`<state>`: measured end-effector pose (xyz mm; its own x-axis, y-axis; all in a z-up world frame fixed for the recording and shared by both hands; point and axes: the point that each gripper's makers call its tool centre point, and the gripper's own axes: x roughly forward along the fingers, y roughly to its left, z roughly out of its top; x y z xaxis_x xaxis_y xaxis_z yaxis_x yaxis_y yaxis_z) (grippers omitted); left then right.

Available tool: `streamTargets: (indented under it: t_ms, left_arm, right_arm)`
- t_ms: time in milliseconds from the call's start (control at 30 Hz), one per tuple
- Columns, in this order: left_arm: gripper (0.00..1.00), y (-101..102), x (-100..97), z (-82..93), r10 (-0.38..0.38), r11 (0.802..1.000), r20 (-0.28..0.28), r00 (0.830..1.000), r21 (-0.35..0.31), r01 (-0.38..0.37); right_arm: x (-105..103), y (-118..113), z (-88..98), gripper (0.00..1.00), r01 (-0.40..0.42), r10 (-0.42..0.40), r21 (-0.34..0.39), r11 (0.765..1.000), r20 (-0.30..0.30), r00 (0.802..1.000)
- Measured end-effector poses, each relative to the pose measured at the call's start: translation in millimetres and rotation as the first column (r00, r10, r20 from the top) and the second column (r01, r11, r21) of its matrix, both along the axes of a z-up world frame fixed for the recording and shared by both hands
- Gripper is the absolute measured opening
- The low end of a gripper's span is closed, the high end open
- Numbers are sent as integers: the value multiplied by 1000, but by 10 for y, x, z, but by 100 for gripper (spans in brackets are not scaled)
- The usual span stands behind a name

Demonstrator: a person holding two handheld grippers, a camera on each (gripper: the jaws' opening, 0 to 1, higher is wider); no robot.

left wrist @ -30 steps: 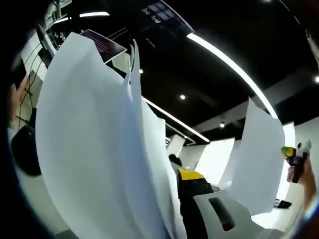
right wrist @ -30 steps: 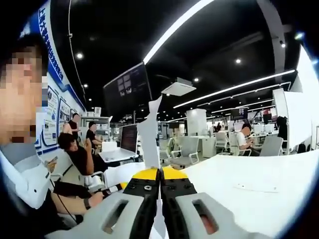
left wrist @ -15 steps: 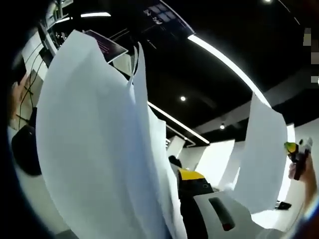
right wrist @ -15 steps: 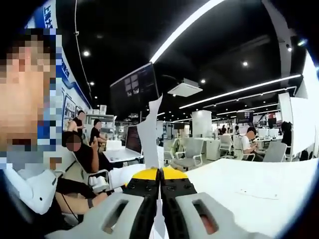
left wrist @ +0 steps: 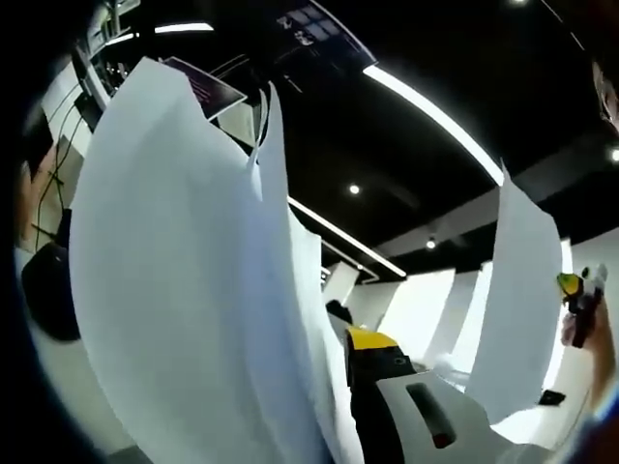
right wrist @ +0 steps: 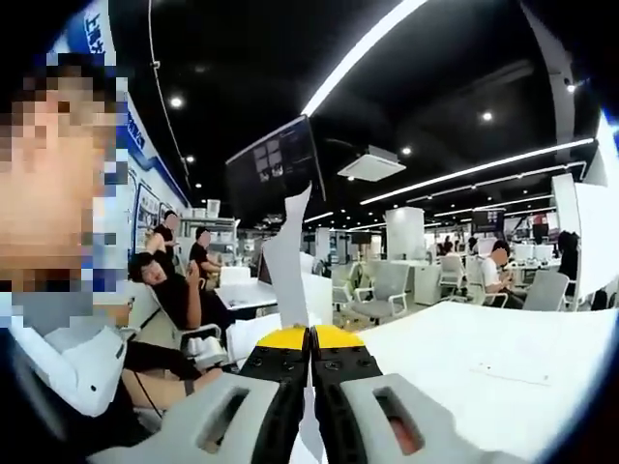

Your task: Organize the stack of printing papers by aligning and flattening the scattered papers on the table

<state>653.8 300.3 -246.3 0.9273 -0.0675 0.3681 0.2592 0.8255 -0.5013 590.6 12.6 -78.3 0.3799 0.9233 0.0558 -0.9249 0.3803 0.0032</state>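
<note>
- Right gripper view: a blue wall sign (right wrist: 97, 24) at the top left has white writing on it, too small to read.
- A dark hanging screen (right wrist: 276, 169) shows small boxes, and those cannot be read either.
- The right gripper (right wrist: 309, 353) points up and out across the big room, with its grey and yellow jaws pressed together.
- A thin white sheet of paper (right wrist: 290, 266) stands up edge-on between the jaws, pinched tight.
- A flat white table top (right wrist: 484, 358) lies to the right, just past the jaws.
- People sit on office chairs (right wrist: 382, 290) far behind.
- Left gripper view: the left gripper (left wrist: 372, 372) tips up toward the black ceiling.
- A bunch of big white printing papers (left wrist: 184, 290) stands up along the left of its one showing jaw, so I cannot tell if it is pinched.
- Another white sheet (left wrist: 522, 300) hangs at the right.
- Beside that sheet, a hand (left wrist: 585, 333) holds the other gripper up.
</note>
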Motion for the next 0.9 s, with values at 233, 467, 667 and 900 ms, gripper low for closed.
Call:
streamTargets:
  t_ms: [233, 467, 667, 900]
  left_arm:
    - [13, -8, -2, -5, -2, 1000, -2, 1000, 2, 2]
    - [13, -18, -3, -6, -2, 1000, -2, 1000, 2, 2]
    - [13, -33, -1, -7, -4, 1000, -3, 1000, 2, 4]
    - [13, -40, -4, -5, -6, 1000, -1, 1000, 1, 6]
  right_arm:
    - [-43, 65, -38, 0, -31, 31, -5, 999, -12, 999]
    - [-31, 75, -51, 0, -72, 72, 8, 997, -57, 996]
    - [14, 127, -126, 0, -89, 88, -11, 996, -74, 993]
    - [173, 165, -231, 0, -80, 76, -40, 996, -97, 992]
